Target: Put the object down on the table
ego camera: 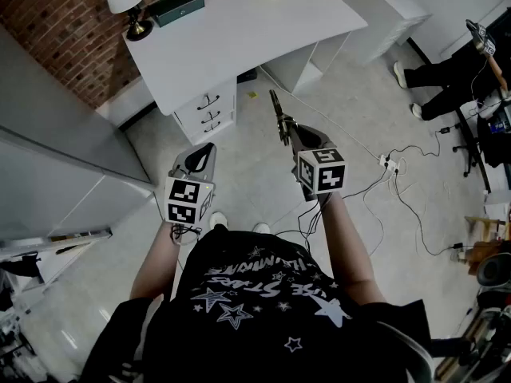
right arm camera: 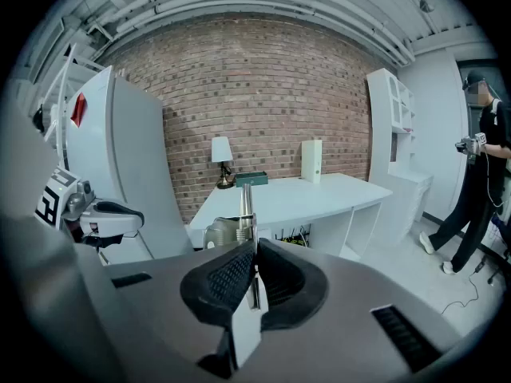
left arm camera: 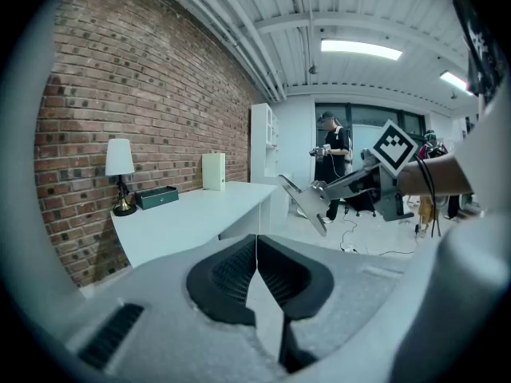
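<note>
The metal tool (ego camera: 279, 118), which looks like a wrench, juts forward out of the right gripper (ego camera: 292, 136) in the head view. Its long axis runs along the jaws, out over bare floor. The white table (ego camera: 239, 30) lies ahead and a little to the left, well apart from the tool tip. The left gripper (ego camera: 207, 148) hangs beside it, aimed the same way.

In the left gripper view the jaws are pressed together with nothing between them (left arm camera: 256, 246). The right gripper (left arm camera: 327, 187) shows to the right with the tool (left arm camera: 305, 203) sticking out in front, level with the table (left arm camera: 200, 214) but clear of its near corner.

In the right gripper view the pads are clamped on the tool's shaft (right arm camera: 246, 206), which stands edge-on and points straight at the table (right arm camera: 319, 194). The tabletop is beyond the tool's tip, not under it. Judging from this, the right hand must carry the tool forward over the tabletop before letting go.
</note>
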